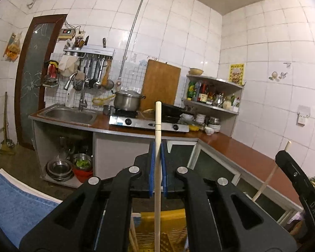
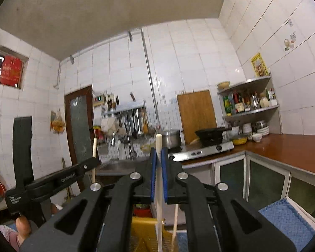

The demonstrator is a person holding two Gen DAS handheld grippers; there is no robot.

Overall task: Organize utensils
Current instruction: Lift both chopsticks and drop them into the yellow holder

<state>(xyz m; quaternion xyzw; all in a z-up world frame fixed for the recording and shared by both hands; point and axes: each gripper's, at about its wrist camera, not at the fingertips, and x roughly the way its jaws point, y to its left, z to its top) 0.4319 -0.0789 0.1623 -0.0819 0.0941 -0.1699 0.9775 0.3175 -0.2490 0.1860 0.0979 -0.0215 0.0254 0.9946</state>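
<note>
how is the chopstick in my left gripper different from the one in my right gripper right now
The left chopstick, clamped in the left hand-held gripper, stands straight upright with a long stretch above the pads. The right chopstick, in the right hand-held gripper, shows only a short tip above the pads and leans slightly. Both are pale wood, held over the yellow basket.

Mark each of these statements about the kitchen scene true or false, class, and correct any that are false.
1. The left gripper is shut on a pale wooden chopstick. True.
2. The right gripper is open and holds nothing. False: it is shut on a second pale wooden chopstick.
3. A silver metal pot with a lid sits on the steel gas stove. True.
4. The brown wooden cutting board lies flat in the steel sink. False: it stands upright against the tiled wall behind the stove.
5. Both chopsticks point downward. False: both stand roughly upright.
</note>
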